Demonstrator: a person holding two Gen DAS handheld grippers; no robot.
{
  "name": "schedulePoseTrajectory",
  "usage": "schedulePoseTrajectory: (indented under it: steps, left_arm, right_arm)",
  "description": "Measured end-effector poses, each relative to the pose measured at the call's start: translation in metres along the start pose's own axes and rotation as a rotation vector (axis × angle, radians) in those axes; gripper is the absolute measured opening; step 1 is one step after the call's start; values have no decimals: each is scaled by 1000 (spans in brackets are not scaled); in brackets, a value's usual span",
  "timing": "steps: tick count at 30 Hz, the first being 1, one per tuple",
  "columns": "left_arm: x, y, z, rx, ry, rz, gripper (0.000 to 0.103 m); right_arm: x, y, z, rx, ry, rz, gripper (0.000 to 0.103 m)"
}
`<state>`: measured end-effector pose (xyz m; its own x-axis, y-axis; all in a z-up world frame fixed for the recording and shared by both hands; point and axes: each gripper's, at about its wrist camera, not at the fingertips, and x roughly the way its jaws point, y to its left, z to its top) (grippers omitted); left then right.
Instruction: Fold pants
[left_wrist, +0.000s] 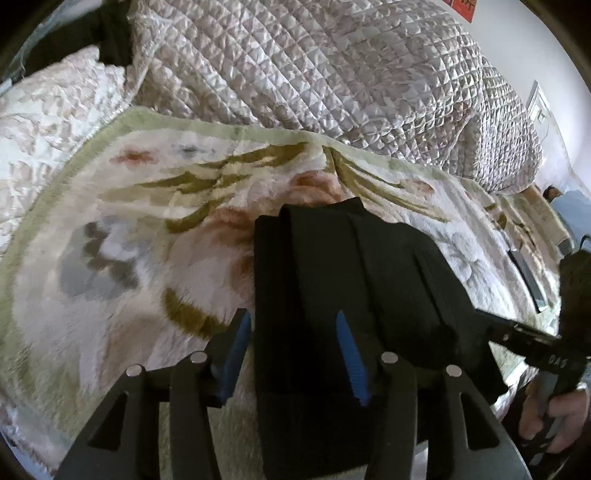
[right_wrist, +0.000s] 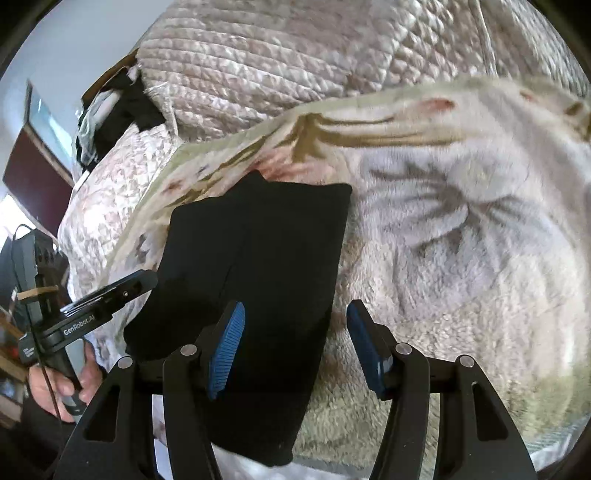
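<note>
The black pants (left_wrist: 343, 280) lie folded into a narrow stack on the floral fleece blanket (left_wrist: 122, 229). My left gripper (left_wrist: 295, 354) is open, its jaws straddling the stack's left edge with the right finger over the fabric. In the right wrist view the pants (right_wrist: 258, 258) lie the same way, and my right gripper (right_wrist: 295, 347) is open, straddling their right edge with its left finger over the fabric. The right gripper shows at the pants' right side in the left wrist view (left_wrist: 517, 332). The left gripper shows at their left side in the right wrist view (right_wrist: 110, 295).
A quilted bedspread (left_wrist: 332, 74) is bunched up behind the blanket. A dark flat object (left_wrist: 528, 277) lies on the blanket at the right. Dark clothes (right_wrist: 114, 114) sit behind the quilt at the left.
</note>
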<state>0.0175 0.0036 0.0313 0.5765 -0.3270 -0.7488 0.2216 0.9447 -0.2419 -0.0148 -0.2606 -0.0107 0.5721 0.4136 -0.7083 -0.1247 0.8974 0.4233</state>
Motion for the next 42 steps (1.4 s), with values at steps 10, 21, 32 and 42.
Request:
schedulePoseTrajectory:
  steps: [10,21,32,42]
  left_arm:
    - [21,23,-1,-111,23,-132,64]
    - [20,22,-13,-152,25,-184,62]
    - [14,11,-11,-125,-19,-143,36]
    - [-15,-8,4,-66,-61,-157,22]
  right_arm:
    - [18,-5,12,34,10,57,58]
    - [14,-3,0,42,-6,67,52]
    - [13,-5,1,52,-52,70,22]
    - [-13,21,11,-1,-107,117,16]
